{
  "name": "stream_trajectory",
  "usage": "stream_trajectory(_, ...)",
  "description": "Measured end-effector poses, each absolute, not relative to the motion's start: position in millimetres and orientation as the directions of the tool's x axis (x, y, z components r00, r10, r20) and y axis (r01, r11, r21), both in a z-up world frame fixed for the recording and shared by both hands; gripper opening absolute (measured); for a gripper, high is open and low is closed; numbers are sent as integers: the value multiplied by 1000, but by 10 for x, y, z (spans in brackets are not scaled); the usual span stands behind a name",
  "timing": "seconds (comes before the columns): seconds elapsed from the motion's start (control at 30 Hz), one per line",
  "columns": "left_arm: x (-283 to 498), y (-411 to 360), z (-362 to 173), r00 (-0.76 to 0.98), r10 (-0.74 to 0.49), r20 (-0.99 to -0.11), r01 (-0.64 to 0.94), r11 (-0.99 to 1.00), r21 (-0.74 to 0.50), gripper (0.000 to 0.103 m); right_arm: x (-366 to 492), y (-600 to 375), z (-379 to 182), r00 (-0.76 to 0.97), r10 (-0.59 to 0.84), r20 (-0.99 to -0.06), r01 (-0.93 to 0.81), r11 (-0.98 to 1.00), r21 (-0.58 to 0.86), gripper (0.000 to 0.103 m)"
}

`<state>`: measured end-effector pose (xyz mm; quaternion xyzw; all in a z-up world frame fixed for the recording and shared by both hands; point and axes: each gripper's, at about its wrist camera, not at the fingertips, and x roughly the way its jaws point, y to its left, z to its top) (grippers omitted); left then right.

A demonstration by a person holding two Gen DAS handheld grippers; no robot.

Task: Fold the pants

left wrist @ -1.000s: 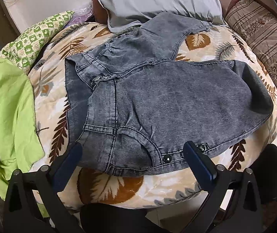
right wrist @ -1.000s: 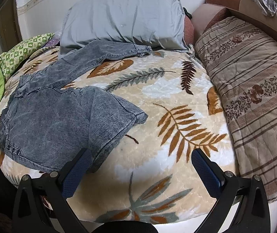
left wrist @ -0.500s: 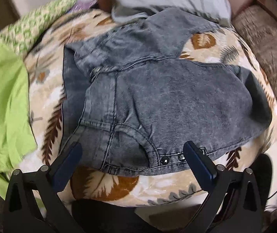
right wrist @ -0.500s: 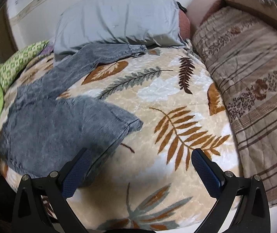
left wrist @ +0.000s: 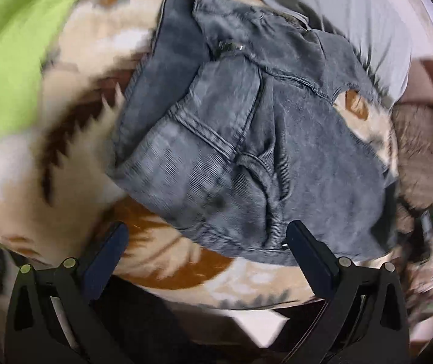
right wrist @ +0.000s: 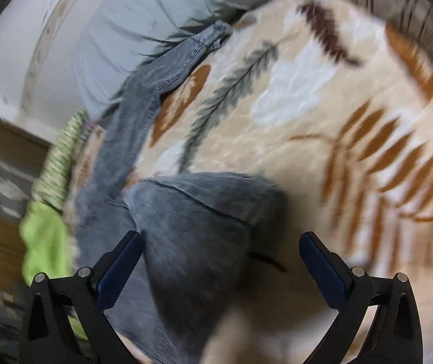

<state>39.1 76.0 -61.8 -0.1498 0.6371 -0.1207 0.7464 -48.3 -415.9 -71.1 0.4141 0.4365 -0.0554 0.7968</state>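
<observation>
My left gripper (left wrist: 206, 239) is spread wide and empty with the pants (left wrist: 247, 139) on the leaf-print blanket (left wrist: 64, 139) at twelve o'clock, long axis toward two, while my right gripper (right wrist: 221, 250), equally wide, straddles their folded leg end.

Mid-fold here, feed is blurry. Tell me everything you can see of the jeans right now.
The jeans are faded grey-black denim, lying partly folded on the leaf-print blanket. Waistband, a pocket seam and metal rivets show in the left wrist view. One leg stretches up to the grey pillow; the other is doubled over, its rounded fold near the right gripper. Both grippers, including the left gripper, are open, gripping nothing.
</observation>
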Motion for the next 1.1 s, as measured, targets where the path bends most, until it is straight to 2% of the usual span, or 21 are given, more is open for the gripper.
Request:
stream_trajectory(0.03, 403, 747, -691, 143, -417, -898, -45, 903, -427, 103, -458, -4171, -773, 635, 304, -711, 442, 612, 656, 99)
stream_trajectory(0.07, 405, 724, -747, 129, -454, -881, -68, 883, -465, 103, -440, -4173, -798, 650, 324, -687, 432, 587, 685, 86)
stream_trajectory(0.1, 406, 692, -786, 120, -481, -869, -81, 867, -491, 101, -424, -4168, -815, 664, 338, -667, 422, 567, 707, 60)
stream_trajectory(0.13, 403, 636, -830, 112, -501, -858, -89, 855, -511, 89, -410, -4157, -821, 674, 342, -655, 413, 561, 718, 46)
stream_trajectory(0.17, 413, 580, -834, 110, -489, -865, -87, 863, -498, 82, -394, -4143, -791, 680, 333, -653, 403, 575, 712, 22)
stream_trajectory(0.2, 423, 529, -819, 116, -453, -884, -81, 883, -463, 72, -407, -4130, -738, 691, 321, -648, 389, 591, 707, 14)
stream_trajectory(0.27, 431, 466, -743, 141, -431, -891, -59, 895, -442, 32, -509, -4122, -500, 734, 277, -620, 345, 634, 692, 10)
stream_trajectory(0.3, 439, 449, -715, 135, -435, -890, -54, 894, -445, 14, -582, -4120, -368, 754, 255, -606, 327, 655, 681, 9)
stream_trajectory(0.4, 400, 472, -603, 159, -433, -887, -27, 897, -442, 14, -1003, -4162, 52, 803, 134, -581, 318, 729, 607, 8)
stream_trajectory(0.47, 351, 465, -589, 167, -407, -898, 0, 911, -413, 15, -1299, -4217, 107, 799, 75, -597, 351, 747, 564, 8)
stream_trajectory(0.63, 276, 469, -713, 136, -358, -924, 33, 934, -357, 21, -1931, -4400, -319, 701, 16, -713, 506, 693, 513, 9)
stream_trajectory(0.77, 160, 448, -625, 142, -325, -935, 132, 942, -307, 24, -2122, -4409, -561, 624, 36, -781, 566, 668, 484, 22)
stream_trajectory(0.83, 36, 473, -477, 149, -354, -923, 246, 918, -312, 30, -2214, -4480, -426, 626, -20, -780, 582, 677, 450, 33)
stream_trajectory(0.87, -12, 500, -404, 160, -365, -917, 286, 906, -311, 38, -2288, -4542, -309, 639, -72, -766, 600, 670, 438, 46)
stream_trajectory(0.9, -36, 522, -339, 181, -363, -914, 306, 904, -299, 51, -2337, -4617, -189, 651, -130, -748, 619, 661, 424, 58)
stream_trajectory(0.93, -22, 560, -248, 221, -347, -912, 318, 909, -269, 65, -2348, -4671, -103, 661, -166, -732, 626, 659, 416, 63)
stream_trajectory(0.97, 18, 592, -198, 250, -329, -911, 313, 917, -246, 71, -2315, -4736, -13, 673, -183, -717, 622, 664, 414, 69)
stream_trajectory(1.0, 92, 619, -166, 278, -309, -910, 295, 929, -225, 76, -2227, -4813, 23, 672, -177, -719, 617, 671, 411, 70)
stream_trajectory(1.1, 443, 668, -228, 291, -268, -918, 207, 955, -213, 76, -1809, -4966, -74, 636, -124, -761, 589, 716, 376, 70)
